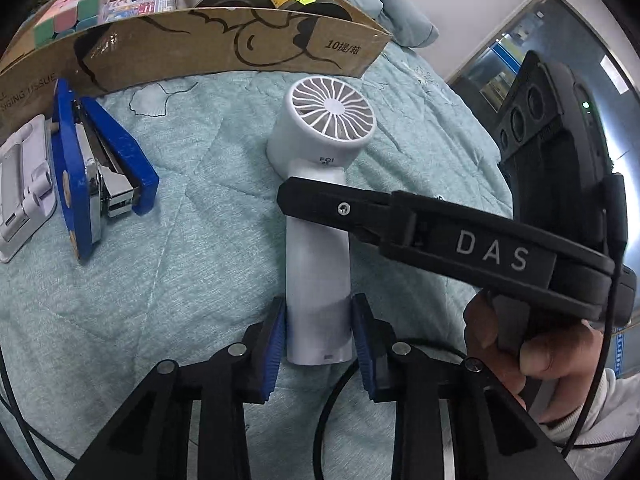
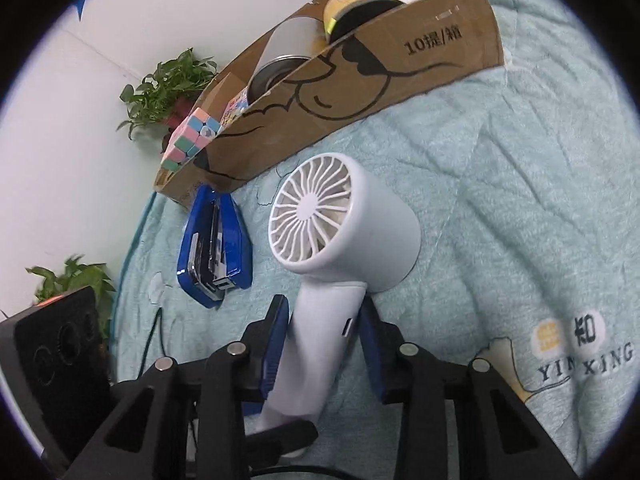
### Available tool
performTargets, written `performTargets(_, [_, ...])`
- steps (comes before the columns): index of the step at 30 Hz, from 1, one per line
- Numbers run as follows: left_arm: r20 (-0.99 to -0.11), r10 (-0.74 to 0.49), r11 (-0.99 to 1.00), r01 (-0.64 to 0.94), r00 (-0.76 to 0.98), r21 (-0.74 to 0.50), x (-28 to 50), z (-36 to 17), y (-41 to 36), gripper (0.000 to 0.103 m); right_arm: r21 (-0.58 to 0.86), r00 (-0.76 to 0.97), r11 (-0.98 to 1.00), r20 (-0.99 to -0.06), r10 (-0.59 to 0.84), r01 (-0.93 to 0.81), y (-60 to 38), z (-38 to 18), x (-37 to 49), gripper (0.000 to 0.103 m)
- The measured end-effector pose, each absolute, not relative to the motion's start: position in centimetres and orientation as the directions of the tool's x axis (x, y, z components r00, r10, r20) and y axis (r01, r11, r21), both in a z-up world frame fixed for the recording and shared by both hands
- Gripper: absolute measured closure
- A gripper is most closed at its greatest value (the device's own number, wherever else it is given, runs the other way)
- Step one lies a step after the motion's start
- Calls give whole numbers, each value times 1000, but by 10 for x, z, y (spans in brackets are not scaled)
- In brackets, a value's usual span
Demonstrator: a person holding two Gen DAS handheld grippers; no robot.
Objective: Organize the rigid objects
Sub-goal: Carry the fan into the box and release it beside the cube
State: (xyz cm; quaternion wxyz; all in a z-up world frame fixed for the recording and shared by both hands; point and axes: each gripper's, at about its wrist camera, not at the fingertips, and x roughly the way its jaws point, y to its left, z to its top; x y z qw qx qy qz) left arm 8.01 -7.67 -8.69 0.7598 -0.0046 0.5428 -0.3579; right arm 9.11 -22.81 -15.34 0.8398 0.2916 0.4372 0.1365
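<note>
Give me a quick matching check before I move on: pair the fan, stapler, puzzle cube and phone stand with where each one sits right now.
Things:
1. white handheld fan
2. blue stapler
3. pastel puzzle cube
4. white phone stand

Places:
A. inside the cardboard box, at its left end
B. on the quilt at the far left edge of the left wrist view
C. handle between both sets of tongs
D. on the quilt, lying on its side just in front of the box

Pairs: 1-C, 2-D, 3-A, 4-B
</note>
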Motion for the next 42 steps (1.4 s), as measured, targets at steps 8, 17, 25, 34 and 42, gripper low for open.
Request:
performTargets(8, [-767,-595,747,517,241,-417,90,-62,-73,73,596,637,801,-600,484,-47,-225,-125,102,72])
performTargets(17, [-651,-641,761,449,407,-468,160,-8,-46,73,467,712,850,-509,483,-243,-196,-41,162,74])
performTargets(25, [-657,-605,796,368,449,-481,250,5,-31,73,453,663,838,-532,527,-304,-176,-11,258,74])
performTargets(34, [-723,-543,837,336,426,-431,304,-8,-42,70,487,603,847,-616,507,-215,-183,-45,318,73])
performTargets(42, [-753,-495,863,350,434,-365,291,-13,-50,68,437,650,879,-614,448,-193,-190,-36,299,73])
